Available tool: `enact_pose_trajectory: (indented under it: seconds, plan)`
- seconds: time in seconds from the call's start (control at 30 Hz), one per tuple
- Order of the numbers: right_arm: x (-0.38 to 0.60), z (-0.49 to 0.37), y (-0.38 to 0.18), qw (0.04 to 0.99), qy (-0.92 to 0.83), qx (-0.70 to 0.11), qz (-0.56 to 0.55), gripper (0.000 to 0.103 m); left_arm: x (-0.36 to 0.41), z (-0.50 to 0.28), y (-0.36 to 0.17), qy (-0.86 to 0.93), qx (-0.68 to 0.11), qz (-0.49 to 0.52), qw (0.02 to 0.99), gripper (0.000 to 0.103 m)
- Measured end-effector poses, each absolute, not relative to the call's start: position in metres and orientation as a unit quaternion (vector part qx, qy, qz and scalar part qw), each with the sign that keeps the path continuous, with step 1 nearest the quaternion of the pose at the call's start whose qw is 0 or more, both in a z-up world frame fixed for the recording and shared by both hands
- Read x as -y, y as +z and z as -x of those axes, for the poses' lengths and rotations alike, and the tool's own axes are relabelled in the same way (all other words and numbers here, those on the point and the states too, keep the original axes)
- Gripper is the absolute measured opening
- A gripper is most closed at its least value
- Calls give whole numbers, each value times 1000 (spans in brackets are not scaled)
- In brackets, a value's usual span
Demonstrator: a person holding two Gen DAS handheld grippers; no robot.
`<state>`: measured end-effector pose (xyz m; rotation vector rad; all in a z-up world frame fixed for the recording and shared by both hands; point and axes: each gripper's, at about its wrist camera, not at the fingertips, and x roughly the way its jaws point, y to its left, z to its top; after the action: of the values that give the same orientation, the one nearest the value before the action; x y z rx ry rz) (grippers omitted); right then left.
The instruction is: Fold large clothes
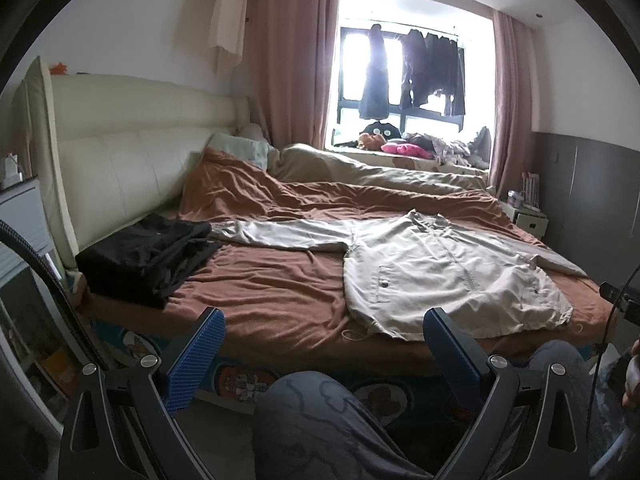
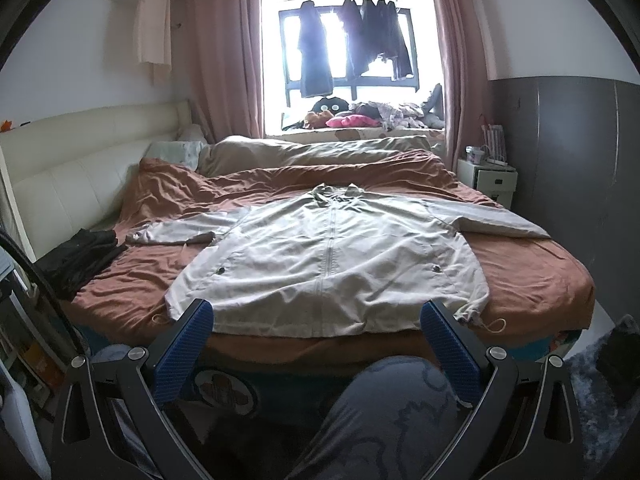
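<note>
Lying flat across the near half of the bed [image 2: 540, 280], the beige jacket [image 2: 328, 264] is front side up, its zipper running straight away from you and its collar at the far end. Both sleeves are spread out to the sides: one reaches toward the folded black clothes [image 1: 148, 256] near the cream headboard [image 1: 120, 152], its cuff touching that dark pile in the left wrist view; the other stretches toward the bed's opposite edge. The hem, with a drawstring loop at each corner, sits just short of the bed's near edge.

Your left gripper [image 1: 324, 330] hangs in front of the bed with its blue fingers [image 1: 196, 360] spread wide, holding nothing; it is aimed at the bare rust-brown sheet between the black pile and the jacket. Your right gripper [image 2: 316, 324] is likewise spread and empty, lined up with the jacket's hem, its blue fingers [image 2: 448, 344] framing the lower corners without touching the cloth.

Your knees in grey patterned trousers [image 2: 392, 412] show below both grippers, close to the bed's side. Beyond the jacket the brown duvet [image 2: 280, 176] is bunched toward the window [image 2: 344, 40], where dark garments hang on a rail and more clothes and soft toys are heaped on the sill. A small white nightstand [image 2: 488, 180] stands by the far corner.
</note>
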<state>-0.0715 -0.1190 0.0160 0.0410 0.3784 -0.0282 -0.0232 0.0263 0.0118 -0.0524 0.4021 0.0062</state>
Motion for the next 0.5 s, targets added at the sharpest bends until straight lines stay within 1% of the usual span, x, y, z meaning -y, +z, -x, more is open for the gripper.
enact_pose_trajectory:
  seconds: [0.2, 0.37, 0.5]
  plan:
    - [122, 31, 20, 980, -7, -196, -24, 103, -29, -15, 3, 3, -218, 25, 976, 100]
    - [120, -19, 22, 978, 0, -209, -15, 103, -33, -58, -4, 4, -227, 27, 973, 100]
    - [120, -59, 24, 975, 2, -222, -16, 103, -40, -101, -11, 5, -252, 34, 967, 100]
